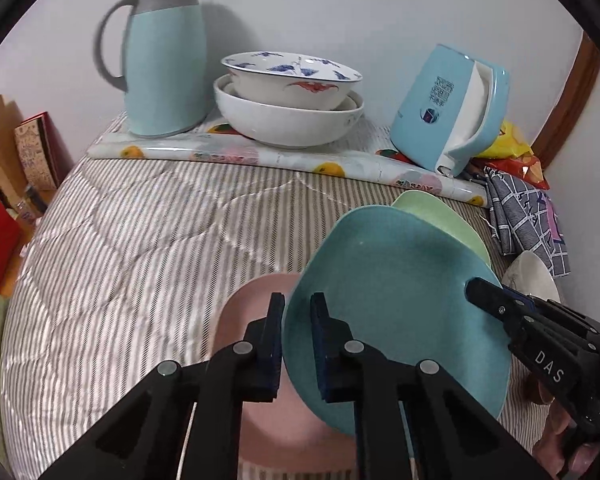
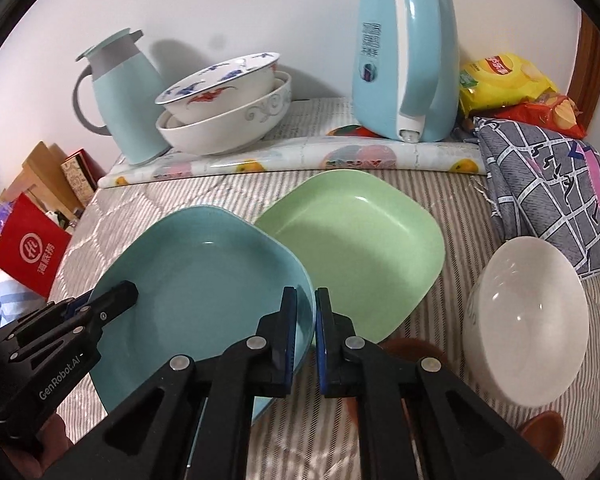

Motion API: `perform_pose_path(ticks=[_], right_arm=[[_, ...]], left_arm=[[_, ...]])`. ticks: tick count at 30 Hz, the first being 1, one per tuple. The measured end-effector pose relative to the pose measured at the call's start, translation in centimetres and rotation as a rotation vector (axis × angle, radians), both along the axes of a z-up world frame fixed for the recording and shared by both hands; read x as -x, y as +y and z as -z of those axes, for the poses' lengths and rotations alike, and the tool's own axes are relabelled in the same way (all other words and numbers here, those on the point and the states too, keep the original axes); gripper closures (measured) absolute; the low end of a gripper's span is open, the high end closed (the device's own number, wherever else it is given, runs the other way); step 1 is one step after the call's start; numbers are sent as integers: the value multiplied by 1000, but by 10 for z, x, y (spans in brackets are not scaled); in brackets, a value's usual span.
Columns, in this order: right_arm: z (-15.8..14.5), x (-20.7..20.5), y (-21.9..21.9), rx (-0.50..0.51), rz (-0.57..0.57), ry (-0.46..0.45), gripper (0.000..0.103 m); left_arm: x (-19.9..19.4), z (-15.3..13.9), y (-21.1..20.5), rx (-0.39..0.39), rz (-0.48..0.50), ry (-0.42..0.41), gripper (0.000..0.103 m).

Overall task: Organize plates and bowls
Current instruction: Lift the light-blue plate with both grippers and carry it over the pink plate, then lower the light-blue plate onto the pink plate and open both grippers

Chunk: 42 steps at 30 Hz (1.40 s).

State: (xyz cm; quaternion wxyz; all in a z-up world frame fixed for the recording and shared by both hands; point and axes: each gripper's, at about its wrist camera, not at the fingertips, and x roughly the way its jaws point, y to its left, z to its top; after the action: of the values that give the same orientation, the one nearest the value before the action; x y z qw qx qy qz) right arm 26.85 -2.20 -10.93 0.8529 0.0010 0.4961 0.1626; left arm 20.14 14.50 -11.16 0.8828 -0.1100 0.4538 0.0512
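Observation:
A teal square plate (image 1: 396, 312) is held up between both grippers. My left gripper (image 1: 298, 344) is shut on its left rim; my right gripper (image 2: 306, 344) is shut on its right rim (image 2: 300, 300). The right gripper also shows in the left wrist view (image 1: 476, 286), the left one in the right wrist view (image 2: 128, 292). A pink plate (image 1: 256, 360) lies under the teal one. A green plate (image 2: 360, 248) lies on the striped cloth behind it. A white bowl (image 2: 528, 324) sits at the right. Two stacked bowls (image 2: 228, 108) stand at the back.
A light-blue thermos jug (image 1: 164, 56) and a blue kettle (image 2: 408, 64) stand on a fruit-print mat (image 2: 300, 160) by the wall. Snack bags (image 2: 508, 88) and a grey checked cloth (image 2: 552, 192) lie at right. Red boxes (image 2: 32, 252) stand off the left edge.

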Motion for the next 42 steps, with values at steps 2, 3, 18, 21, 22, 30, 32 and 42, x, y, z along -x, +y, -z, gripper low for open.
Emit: perform_pose_path(ticks=[2,3,18,21,22,30,32,42], right_arm=[[-3,7,6,4,-12,-9,95],[-5,11,10,8,-20,-14,95],[17,50,45,14,-113,24,95],[26,49,48,25,-119,35,95],[28,47,49,26,-122,38,95],[31,28,58,66,-152,12,95],[32,23,60,68,-161,6,94],[40,12,66,44,-198,18,92]], left_arm=[[9,-2,5,-3,-11,-5,90],[13,-3,7,-3,-19,-7,90],[57,22,36,-3,-91,36,90],[56,29,36,-9,-94,51,90],[55,31,36,-3,-95,54,90],[43,36,36,-16,-103,66,90],[42,36,37,-28,-112,65,90],[40,35,37,-55,-112,64,90]])
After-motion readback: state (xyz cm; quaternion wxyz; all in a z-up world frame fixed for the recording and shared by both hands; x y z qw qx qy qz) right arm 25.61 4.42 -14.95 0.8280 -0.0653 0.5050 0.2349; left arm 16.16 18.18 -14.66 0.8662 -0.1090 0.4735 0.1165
